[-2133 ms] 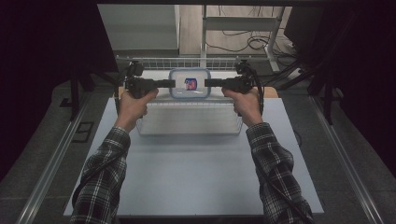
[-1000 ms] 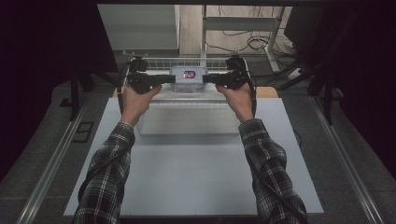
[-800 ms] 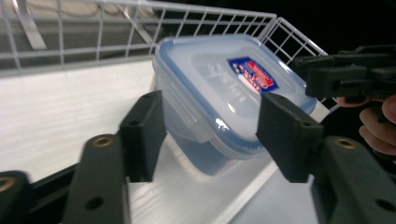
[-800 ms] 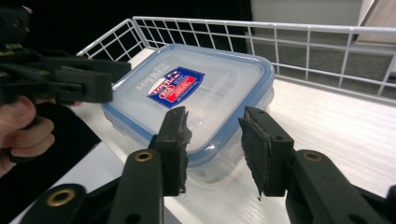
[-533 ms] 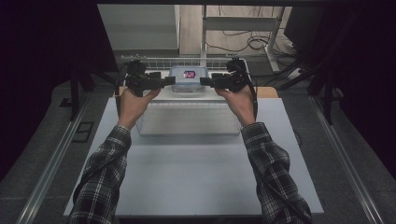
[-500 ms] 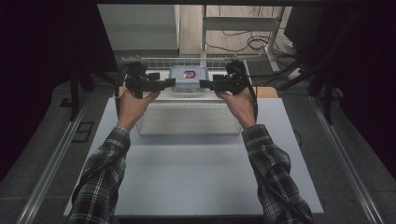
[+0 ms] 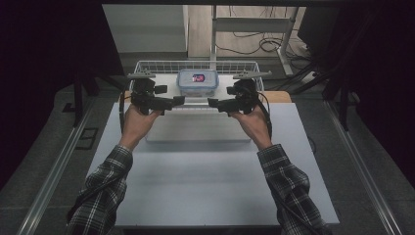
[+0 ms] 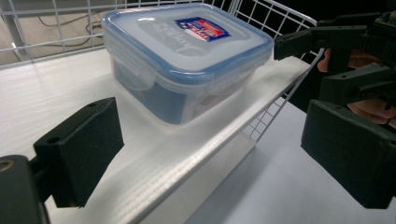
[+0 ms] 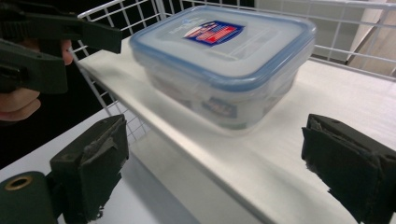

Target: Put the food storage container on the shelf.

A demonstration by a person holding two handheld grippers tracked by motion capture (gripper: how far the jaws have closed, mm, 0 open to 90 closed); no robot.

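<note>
A clear plastic container with a blue-rimmed lid and a red-blue label (image 7: pixel 197 82) (image 8: pixel 187 56) (image 9: pixel 224 60) rests on a white board inside the wire basket (image 7: pixel 147 66) at the table's far edge. My left gripper (image 7: pixel 178 101) (image 8: pixel 215 158) is open, just in front of and to the left of the container, not touching it. On the other side, my right gripper (image 7: pixel 213 104) (image 9: pixel 219 172) is open too, with nothing between its jaws. The tips of both grippers point toward each other. The right gripper (image 8: pixel 327 42) also appears in the left gripper view, and the left gripper (image 9: pixel 70 37) in the right gripper view.
A pale rectangular slab (image 7: pixel 195 128) lies on the white table (image 7: pixel 205 186) just in front of the basket, under both hands. Metal rails run along both table sides. Cables and a stand are on the floor beyond the basket.
Both grippers carried the container away from me into the basket, let go of it, and drew back a little toward me, now open.
</note>
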